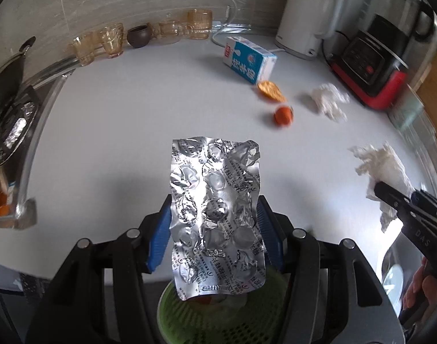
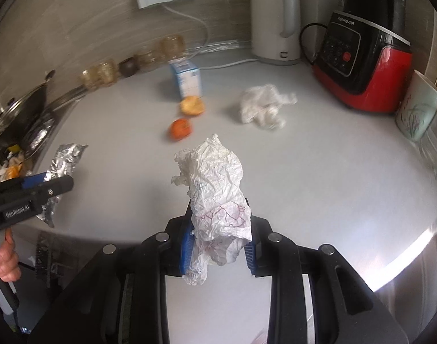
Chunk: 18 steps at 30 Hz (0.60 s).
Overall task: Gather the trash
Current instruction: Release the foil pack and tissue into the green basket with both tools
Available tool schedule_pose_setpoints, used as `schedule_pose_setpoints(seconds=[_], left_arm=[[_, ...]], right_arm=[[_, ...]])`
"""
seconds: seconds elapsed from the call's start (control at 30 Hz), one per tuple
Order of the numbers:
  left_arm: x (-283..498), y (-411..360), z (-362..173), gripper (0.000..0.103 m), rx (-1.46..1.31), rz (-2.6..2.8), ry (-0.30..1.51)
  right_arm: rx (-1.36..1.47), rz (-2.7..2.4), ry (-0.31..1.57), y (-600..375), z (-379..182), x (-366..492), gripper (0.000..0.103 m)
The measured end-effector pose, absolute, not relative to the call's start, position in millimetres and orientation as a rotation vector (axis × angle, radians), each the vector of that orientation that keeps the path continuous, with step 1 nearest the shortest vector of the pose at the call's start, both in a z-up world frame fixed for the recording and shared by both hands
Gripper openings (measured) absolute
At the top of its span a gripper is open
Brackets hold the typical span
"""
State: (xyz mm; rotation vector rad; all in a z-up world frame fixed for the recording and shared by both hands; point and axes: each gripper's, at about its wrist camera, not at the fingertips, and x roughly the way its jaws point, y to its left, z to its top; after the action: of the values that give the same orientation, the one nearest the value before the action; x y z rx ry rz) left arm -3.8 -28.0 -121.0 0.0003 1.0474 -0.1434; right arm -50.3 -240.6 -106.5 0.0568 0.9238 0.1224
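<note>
— Foil blister [image 1: 215, 218] is sitting clamped between the left gripper [image 1: 215, 229] jaws, and a green basket [image 1: 218, 315] is showing under it, partly hidden; something orange is lying inside, hard to make out.

— Right gripper [image 2: 219, 235] jaws are clamping crumpled paper [image 2: 215, 197] above the desk [image 2: 318, 172]. Still lying on the desk are a tissue wad [image 2: 264, 107], two peel bits [image 2: 181, 128] and a carton [image 1: 248, 58].

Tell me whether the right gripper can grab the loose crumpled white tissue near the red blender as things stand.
Probably not yet: the right gripper is shut on a crumpled white paper. The way across the counter to the loose crumpled white tissue looks free.
</note>
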Motion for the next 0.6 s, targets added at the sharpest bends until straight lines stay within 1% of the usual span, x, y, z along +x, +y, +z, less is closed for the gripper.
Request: schedule_pose_setpoints(seconds=[0.43, 0.6], left_arm=[[-116, 12, -134, 0.055, 0.082, -0.245, 1.089], [-140, 25, -136, 0.055, 0.082, -0.271, 1.094]], right_arm=[[0.086, 0.14, 0.969, -153, -118, -158, 0.03], [0.079, 0.137, 0.99, -131, -126, -186, 0.03]])
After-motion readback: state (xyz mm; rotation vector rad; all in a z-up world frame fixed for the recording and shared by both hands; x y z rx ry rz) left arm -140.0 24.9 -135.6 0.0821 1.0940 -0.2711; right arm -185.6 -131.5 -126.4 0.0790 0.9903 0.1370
